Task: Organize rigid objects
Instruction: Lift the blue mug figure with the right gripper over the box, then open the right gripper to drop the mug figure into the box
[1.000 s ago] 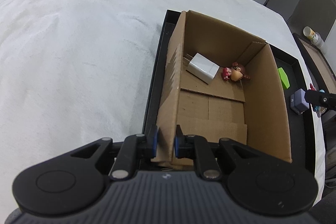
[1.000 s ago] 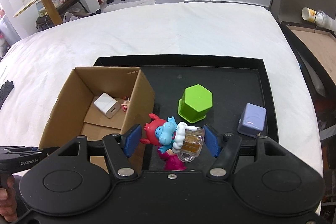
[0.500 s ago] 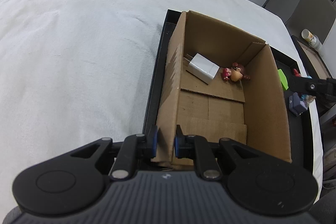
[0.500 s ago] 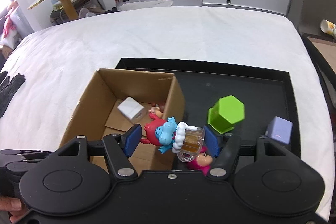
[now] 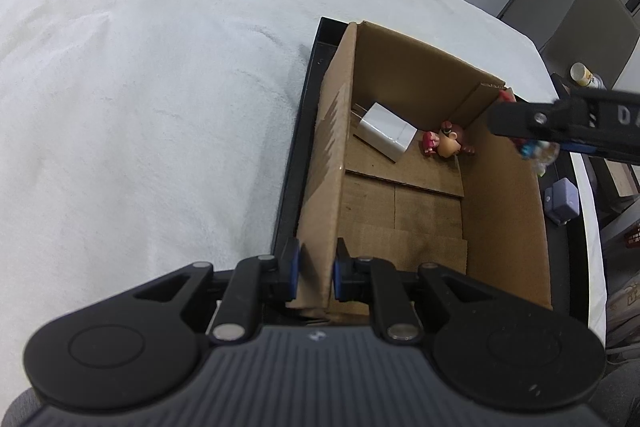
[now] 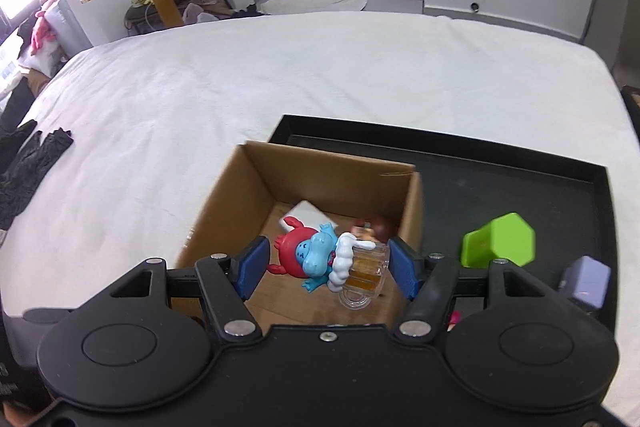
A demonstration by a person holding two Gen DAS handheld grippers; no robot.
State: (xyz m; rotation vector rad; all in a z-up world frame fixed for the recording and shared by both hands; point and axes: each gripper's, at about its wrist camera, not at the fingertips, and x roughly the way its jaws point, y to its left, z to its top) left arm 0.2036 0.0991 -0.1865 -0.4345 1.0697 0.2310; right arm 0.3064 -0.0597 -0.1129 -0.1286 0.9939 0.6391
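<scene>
An open cardboard box (image 5: 500,219) stands in a black tray (image 5: 296,147) on a white bedcover. My left gripper (image 5: 316,275) is shut on the box's near left wall. Inside lie a white charger block (image 5: 386,137) and a small brown-headed figure (image 5: 448,143). My right gripper (image 6: 326,263) is shut on a blue toy figure with a red hat and a beer mug (image 6: 320,259), which hangs over the box (image 6: 240,187) near its right wall. In the left wrist view the right gripper (image 5: 536,143) reaches in over the box's right rim.
On the tray (image 6: 520,163) to the right of the box stand a green hexagonal block (image 6: 500,245) and a lilac cube (image 6: 588,281). A bit of a pink toy (image 6: 454,319) shows under the right gripper. Black gloves (image 6: 28,163) lie at the bed's left edge.
My right gripper has carried the blue toy figure leftwards, from above the tray floor to above the box. The left gripper and the box have stayed put.
</scene>
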